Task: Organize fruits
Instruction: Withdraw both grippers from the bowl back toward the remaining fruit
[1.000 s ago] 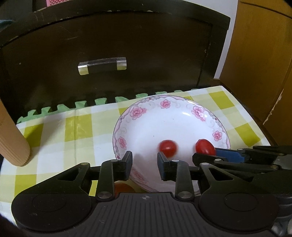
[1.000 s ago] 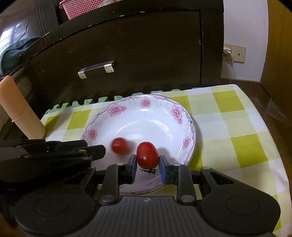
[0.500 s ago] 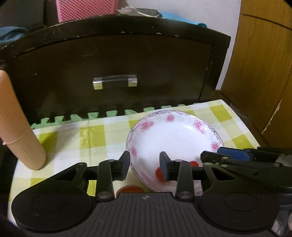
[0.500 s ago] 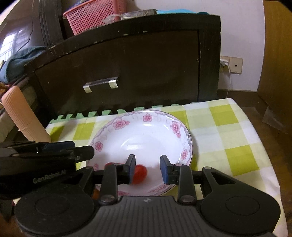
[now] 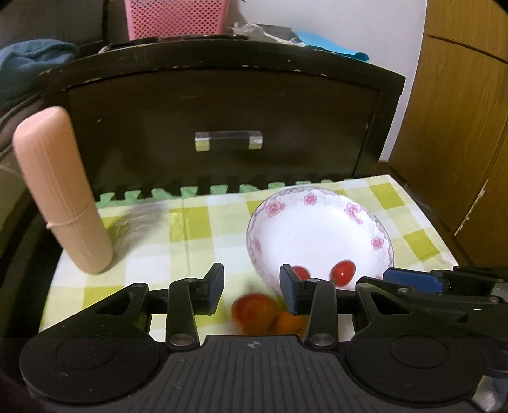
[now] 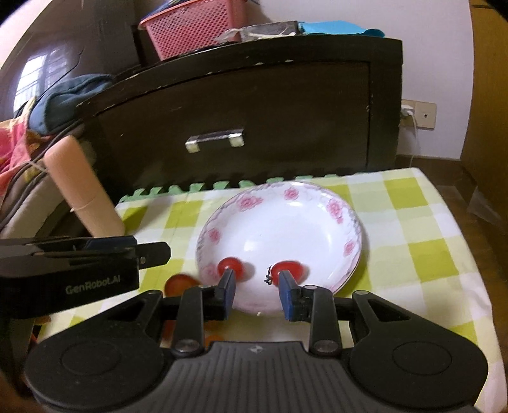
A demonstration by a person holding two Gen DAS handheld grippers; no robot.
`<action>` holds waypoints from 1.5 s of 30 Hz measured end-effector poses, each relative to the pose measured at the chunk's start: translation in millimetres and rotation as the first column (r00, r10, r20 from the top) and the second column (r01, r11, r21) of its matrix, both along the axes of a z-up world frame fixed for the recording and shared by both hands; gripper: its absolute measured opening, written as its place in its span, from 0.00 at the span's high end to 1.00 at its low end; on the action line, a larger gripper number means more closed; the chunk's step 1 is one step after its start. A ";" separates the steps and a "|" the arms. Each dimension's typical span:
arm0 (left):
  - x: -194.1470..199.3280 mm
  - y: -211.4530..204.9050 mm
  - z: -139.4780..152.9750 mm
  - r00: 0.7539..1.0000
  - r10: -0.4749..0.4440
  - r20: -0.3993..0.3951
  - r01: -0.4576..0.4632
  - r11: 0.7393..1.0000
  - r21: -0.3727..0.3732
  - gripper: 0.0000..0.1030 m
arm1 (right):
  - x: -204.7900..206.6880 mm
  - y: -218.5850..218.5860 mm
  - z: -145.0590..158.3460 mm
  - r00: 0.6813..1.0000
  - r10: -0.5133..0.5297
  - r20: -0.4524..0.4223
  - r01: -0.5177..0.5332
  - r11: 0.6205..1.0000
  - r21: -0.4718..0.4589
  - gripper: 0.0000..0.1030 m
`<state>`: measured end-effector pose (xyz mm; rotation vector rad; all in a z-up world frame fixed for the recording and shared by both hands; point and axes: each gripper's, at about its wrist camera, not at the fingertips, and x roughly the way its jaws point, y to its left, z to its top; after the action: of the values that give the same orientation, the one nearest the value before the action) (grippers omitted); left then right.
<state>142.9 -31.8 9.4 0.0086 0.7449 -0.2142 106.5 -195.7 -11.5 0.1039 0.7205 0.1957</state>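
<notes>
A white plate with pink flowers (image 5: 320, 219) (image 6: 285, 222) sits on the checked cloth. Two small red tomatoes lie in its near part, one to the left (image 6: 229, 266) (image 5: 301, 272) and one to the right (image 6: 290, 268) (image 5: 342, 272). In front of the plate, on the cloth, lie a larger red tomato (image 5: 254, 313) (image 6: 178, 283) and an orange fruit (image 5: 290, 322). My left gripper (image 5: 252, 286) is open above the larger tomato, holding nothing. My right gripper (image 6: 256, 287) is open over the plate's near rim, empty.
A tall peach ribbed bottle (image 5: 60, 190) (image 6: 81, 184) stands at the cloth's left edge. A dark cabinet with a metal handle (image 5: 228, 139) rises right behind the cloth, a pink basket (image 6: 197, 28) on top. A wooden door (image 5: 457, 127) is on the right.
My right gripper opened and let its tomato go into the plate. Both grippers drew back and rose, and the larger tomato and the orange fruit in front of the plate came into view.
</notes>
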 end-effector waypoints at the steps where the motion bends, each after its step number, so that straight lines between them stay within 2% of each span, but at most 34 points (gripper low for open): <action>1: -3.0 2.7 -0.6 1.000 0.003 -0.004 -0.003 1.000 -0.001 0.54 | -3.1 1.7 -0.7 1.000 0.005 -0.006 -0.005 1.000 0.002 0.72; 15: -48.2 44.4 -11.9 0.996 0.044 -0.083 -0.044 0.999 -0.005 0.50 | -48.0 30.8 -12.8 0.989 0.119 -0.092 -0.121 0.993 -0.014 0.68; 27: -74.4 49.2 -28.3 0.988 0.025 -0.152 -0.020 0.999 0.033 0.47 | -69.2 39.9 -24.2 0.974 0.174 -0.145 -0.181 0.983 -0.034 0.67; 39: -77.0 44.5 -48.0 0.980 0.007 -0.197 0.008 0.997 0.077 0.43 | -71.5 39.2 -35.8 0.963 0.203 -0.179 -0.215 0.975 -0.050 0.63; 45: -71.1 41.6 -61.3 0.977 0.013 -0.215 0.010 0.995 0.104 0.46 | -69.8 38.8 -39.0 0.960 0.213 -0.181 -0.226 0.973 -0.050 0.60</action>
<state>71.8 9.8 -52.0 0.0851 0.9718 -0.1763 36.7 -157.0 -50.5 -0.0271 0.9132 0.3770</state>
